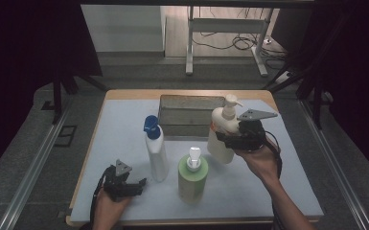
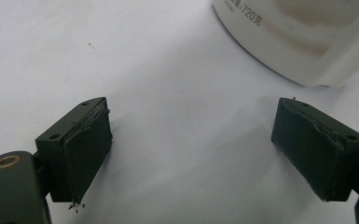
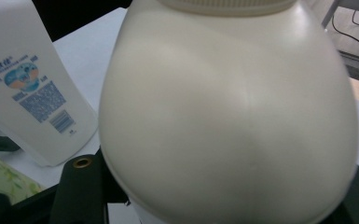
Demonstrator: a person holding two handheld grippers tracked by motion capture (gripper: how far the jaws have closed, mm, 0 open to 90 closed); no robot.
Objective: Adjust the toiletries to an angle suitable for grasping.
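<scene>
Left gripper [image 1: 136,184]: low at the near left of the table [image 1: 124,120], jaws spread wide with nothing between them, just short of the blue-capped bottle.
Green pump bottle [image 1: 192,179]: upright, near centre.
White bottle with blue cap [image 1: 156,153]: upright, just left of the green one; its base shows in the left gripper view [image 2: 303,42].
Right gripper [image 1: 225,139]: clamped on the cream pump bottle.
Cream pump bottle [image 1: 223,132]: right of centre, tilted, before the metal tray; seen close in the right gripper view [image 3: 228,121].
Metal tray [image 1: 191,114]: far centre.
</scene>
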